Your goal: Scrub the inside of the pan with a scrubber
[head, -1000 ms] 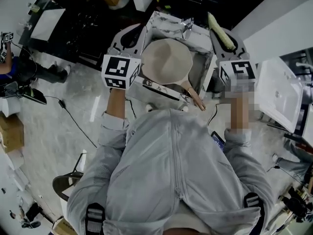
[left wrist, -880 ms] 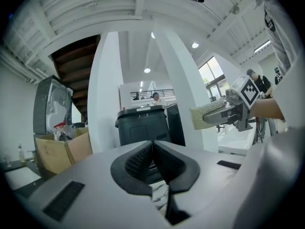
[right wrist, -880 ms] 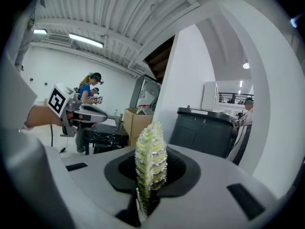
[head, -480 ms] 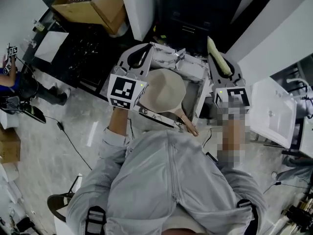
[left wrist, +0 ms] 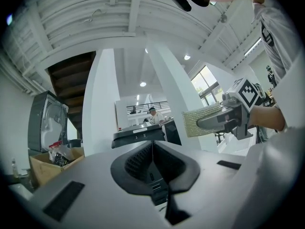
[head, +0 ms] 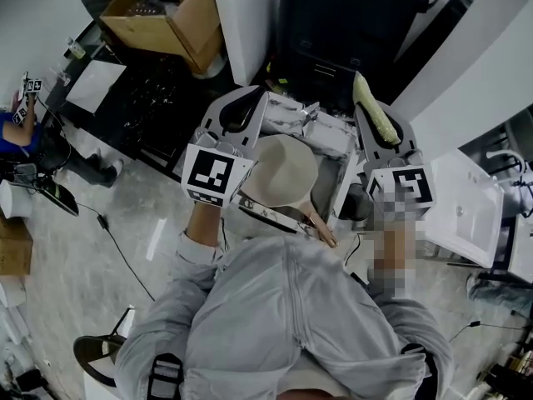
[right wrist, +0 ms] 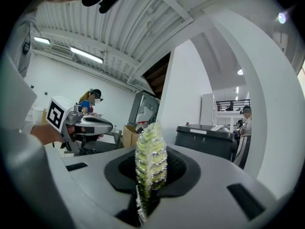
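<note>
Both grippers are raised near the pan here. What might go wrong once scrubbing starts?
1. The left gripper is shut on nothing and is clear of the handle, so the pan may slide or spin under pressure.
2. The right gripper pinches the scrubber with much of it sticking out, so it may fold or slip free.

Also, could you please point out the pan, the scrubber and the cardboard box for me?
pan [head: 279, 172]: head view, middle of its pale round body.
scrubber [right wrist: 151, 156]: right gripper view, middle of its upright edge.
cardboard box [head: 196, 25]: head view, its brown side wall.
</note>
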